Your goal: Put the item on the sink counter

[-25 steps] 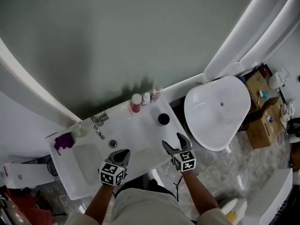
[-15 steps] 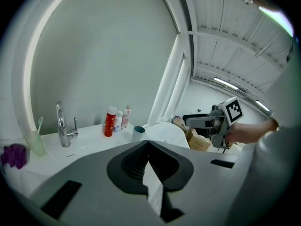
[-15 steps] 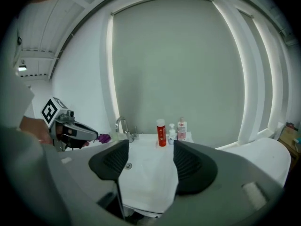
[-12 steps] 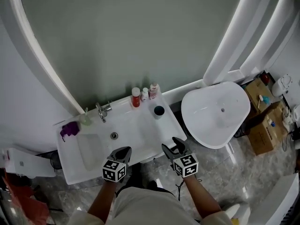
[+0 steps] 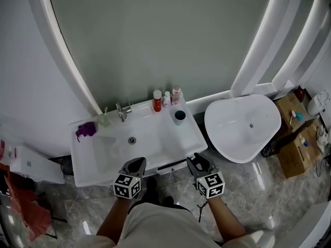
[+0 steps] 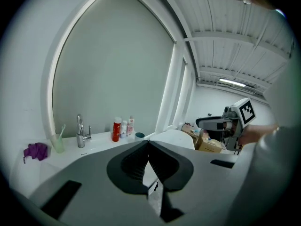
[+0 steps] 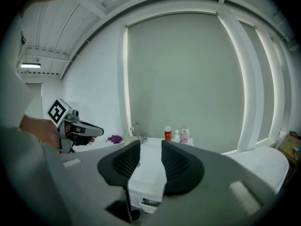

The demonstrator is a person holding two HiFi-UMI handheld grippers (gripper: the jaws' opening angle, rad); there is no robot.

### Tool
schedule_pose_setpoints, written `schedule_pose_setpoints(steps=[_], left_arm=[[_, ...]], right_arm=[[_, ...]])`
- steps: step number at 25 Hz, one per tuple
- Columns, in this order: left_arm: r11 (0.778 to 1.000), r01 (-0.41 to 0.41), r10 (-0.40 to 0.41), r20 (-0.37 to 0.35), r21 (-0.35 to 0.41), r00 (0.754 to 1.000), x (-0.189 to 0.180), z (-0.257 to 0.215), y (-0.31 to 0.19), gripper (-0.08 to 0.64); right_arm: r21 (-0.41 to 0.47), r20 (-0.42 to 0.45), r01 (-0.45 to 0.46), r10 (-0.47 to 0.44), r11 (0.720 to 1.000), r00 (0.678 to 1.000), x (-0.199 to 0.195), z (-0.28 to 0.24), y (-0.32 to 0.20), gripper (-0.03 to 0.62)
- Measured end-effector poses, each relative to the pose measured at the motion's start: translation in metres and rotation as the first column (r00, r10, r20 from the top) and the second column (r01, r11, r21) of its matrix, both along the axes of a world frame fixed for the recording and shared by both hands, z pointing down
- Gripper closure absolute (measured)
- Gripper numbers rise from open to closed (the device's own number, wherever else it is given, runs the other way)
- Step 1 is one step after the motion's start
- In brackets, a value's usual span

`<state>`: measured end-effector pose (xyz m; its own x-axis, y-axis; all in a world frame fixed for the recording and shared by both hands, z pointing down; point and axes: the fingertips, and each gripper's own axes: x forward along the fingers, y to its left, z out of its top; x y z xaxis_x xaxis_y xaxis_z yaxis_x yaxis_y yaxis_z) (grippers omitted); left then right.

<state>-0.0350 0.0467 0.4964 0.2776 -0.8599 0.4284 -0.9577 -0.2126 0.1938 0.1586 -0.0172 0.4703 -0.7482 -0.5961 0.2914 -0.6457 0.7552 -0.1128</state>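
Note:
The white sink counter (image 5: 155,143) carries a red bottle (image 5: 157,101), two small pale bottles (image 5: 171,96) and a dark round cup (image 5: 179,117) at its back right. My left gripper (image 5: 138,162) hangs just off the counter's front edge, shut with nothing in it; its jaws meet in the left gripper view (image 6: 148,142). My right gripper (image 5: 197,160) is off the front right corner. Its jaws are closing, a gap still shows between them and nothing is in it (image 7: 150,145).
A faucet (image 5: 123,111), a green cup with a toothbrush (image 5: 104,119) and a purple cloth (image 5: 86,130) stand along the counter's back left. A white tub (image 5: 243,125) lies to the right, with cardboard boxes (image 5: 297,136) beyond it. A white box (image 5: 31,164) stands at left on the marble floor.
Both grippers have drawn back from over the counter to just past its front edge, and the view has pulled away from the sink. The right jaws have narrowed.

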Motion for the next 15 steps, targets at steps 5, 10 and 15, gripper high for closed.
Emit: schedule_pose_setpoints(steps=[5, 10, 15], left_arm=[[1.0, -0.002, 0.002, 0.018, 0.024, 1.0, -0.005, -0.014, 0.01, 0.552], [0.997, -0.011, 0.008, 0.035, 0.072, 0.999, -0.017, -0.027, 0.01, 0.552], [0.996, -0.062, 0.059, 0.052, 0.057, 0.997, -0.033, -0.029, 0.014, 0.552]], right_arm=[[0.01, 0.012, -0.032, 0.032, 0.999, 0.999, 0.005, -0.007, 0.012, 0.482], [0.047, 0.009, -0.055, 0.054, 0.997, 0.998, 0.001, -0.016, 0.02, 0.566], [0.055, 0.013, -0.098, 0.097, 0.994, 0.995, -0.01, -0.028, 0.022, 0.581]])
